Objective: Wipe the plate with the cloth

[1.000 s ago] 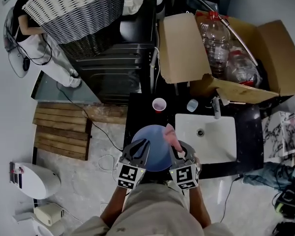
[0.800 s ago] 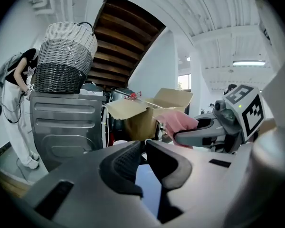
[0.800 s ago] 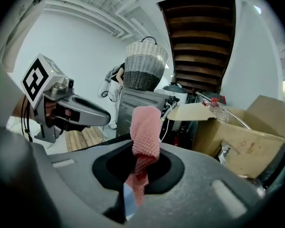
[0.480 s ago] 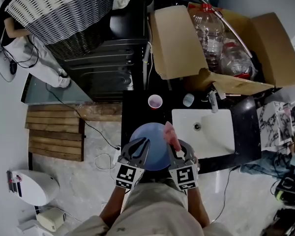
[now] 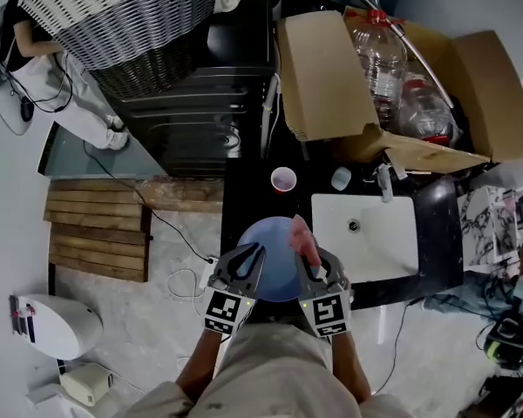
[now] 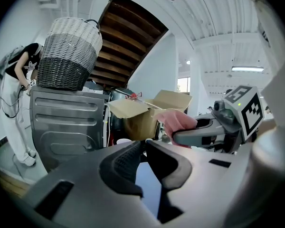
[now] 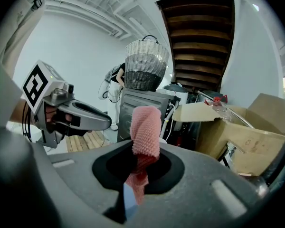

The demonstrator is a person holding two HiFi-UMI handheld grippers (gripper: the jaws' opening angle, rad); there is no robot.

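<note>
I am holding both grippers side by side near my body, beside the white sink [image 5: 379,255]: the left gripper [image 5: 252,251] is clamping the blue plate [image 5: 272,249] by its rim, the right gripper [image 5: 307,265] is pinching the pink cloth [image 5: 302,237] over the plate's right part, square markers facing up.

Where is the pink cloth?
Head view: the pink cloth is pinched in the right claw, at the right edge of the blue plate, beside the sink.

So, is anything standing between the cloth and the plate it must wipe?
Nothing visible: the cloth, in the right gripper, sits over the right edge of the plate; the left gripper holds the plate.
</note>
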